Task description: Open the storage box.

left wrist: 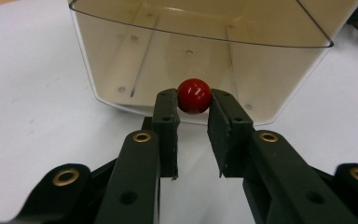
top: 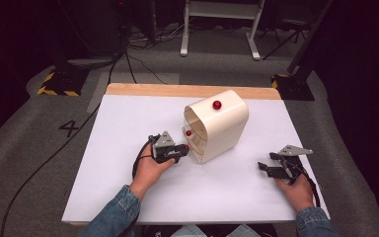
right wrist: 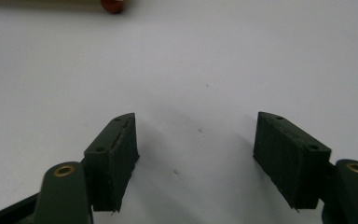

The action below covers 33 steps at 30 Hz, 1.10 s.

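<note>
Between the two black jaws of my left gripper point(left wrist: 193, 109) sits a small glossy red ball knob point(left wrist: 194, 95), and the jaws are closed against it on both sides, pinching it. That knob belongs to the front of a clear plastic drawer point(left wrist: 200, 28), which stands partly out of a cream, round-topped plastic cabinet point(top: 224, 123); in the left gripper view I look down into the drawer's pale floor beyond the knob. From the high view, my left gripper point(top: 182, 149) meets the cabinet's open face low down, with a hand point(top: 150, 170) in a denim sleeve behind it and the black cable looping beside the wrist. A second red knob point(top: 188, 133) shows on the drawer above, and a third red knob point(top: 217, 104) sits on the cabinet's curved top. My right gripper point(right wrist: 196, 140) has its jaws spread wide with nothing between them, hovering over bare white tabletop; in the high view it point(top: 264, 167) lies well apart from the cabinet, towards the table's right edge, held by the other hand point(top: 296, 190). The cabinet stands near the middle of the white table point(top: 128, 128), whose far edge shows a strip of pale wood point(top: 148, 90).
</note>
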Motion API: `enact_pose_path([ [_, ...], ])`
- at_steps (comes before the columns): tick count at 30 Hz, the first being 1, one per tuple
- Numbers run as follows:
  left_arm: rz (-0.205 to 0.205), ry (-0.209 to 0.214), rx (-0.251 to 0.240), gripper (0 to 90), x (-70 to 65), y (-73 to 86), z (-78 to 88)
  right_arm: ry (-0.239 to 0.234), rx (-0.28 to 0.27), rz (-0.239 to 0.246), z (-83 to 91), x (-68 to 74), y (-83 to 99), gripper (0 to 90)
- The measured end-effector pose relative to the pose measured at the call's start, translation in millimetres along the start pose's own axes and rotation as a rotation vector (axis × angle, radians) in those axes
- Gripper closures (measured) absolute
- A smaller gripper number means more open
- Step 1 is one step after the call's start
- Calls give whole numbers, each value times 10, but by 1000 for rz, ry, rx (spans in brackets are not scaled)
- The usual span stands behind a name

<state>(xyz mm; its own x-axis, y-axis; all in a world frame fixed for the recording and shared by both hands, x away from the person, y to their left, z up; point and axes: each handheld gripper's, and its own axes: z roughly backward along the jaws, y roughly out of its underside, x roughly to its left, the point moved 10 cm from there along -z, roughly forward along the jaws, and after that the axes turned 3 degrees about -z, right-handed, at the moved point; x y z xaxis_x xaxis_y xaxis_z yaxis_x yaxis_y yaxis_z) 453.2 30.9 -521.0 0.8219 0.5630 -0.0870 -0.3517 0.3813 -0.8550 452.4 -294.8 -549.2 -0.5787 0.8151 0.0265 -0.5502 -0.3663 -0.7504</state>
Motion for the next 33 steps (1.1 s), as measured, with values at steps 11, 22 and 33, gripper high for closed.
enact_pose_path([
  [11,-11,-6,14,741,-4,21,53,0,0,0,0,0,0,307],
  [22,-15,-42,33,741,-24,185,352,1,-1,2,0,1,0,306],
  [33,-7,-65,40,741,-69,329,606,0,-1,0,0,0,0,306],
])
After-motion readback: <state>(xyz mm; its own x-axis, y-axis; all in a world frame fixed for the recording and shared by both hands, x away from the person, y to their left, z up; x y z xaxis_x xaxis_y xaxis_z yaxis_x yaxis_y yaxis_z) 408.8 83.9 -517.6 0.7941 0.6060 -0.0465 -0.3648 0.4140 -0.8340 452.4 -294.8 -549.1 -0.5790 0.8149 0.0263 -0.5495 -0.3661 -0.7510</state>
